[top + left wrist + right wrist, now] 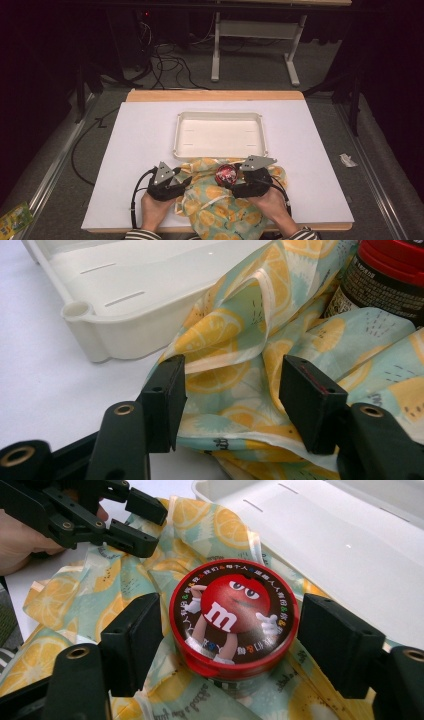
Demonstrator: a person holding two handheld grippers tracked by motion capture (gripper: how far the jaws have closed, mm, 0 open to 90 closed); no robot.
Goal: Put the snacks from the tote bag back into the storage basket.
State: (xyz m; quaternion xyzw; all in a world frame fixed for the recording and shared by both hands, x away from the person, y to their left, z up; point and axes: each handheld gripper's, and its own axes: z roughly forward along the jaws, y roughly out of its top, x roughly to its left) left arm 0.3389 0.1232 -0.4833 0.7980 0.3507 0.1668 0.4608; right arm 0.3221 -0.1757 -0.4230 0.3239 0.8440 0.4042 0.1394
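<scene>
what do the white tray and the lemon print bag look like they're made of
White tray: likely moulded plastic, smooth with a slight sheen, rounded rim and a light glint inside. Lemon-print bag: thin woven-looking fabric, matte, creasing into soft folds with stitched edges.

**Lighting and picture quality: table bright, surroundings dark**

We find the high view unevenly lit: the white table (140, 150) is bright under overhead light, while the floor and room beyond fall into deep shadow. That view is soft and grainy. In the left gripper view we note a small glare spot on the white tray (115, 300); the near tongs (230, 400) read slightly blurred. The right gripper view is evenly lit, with the red lid (232, 615) sharp.
</scene>
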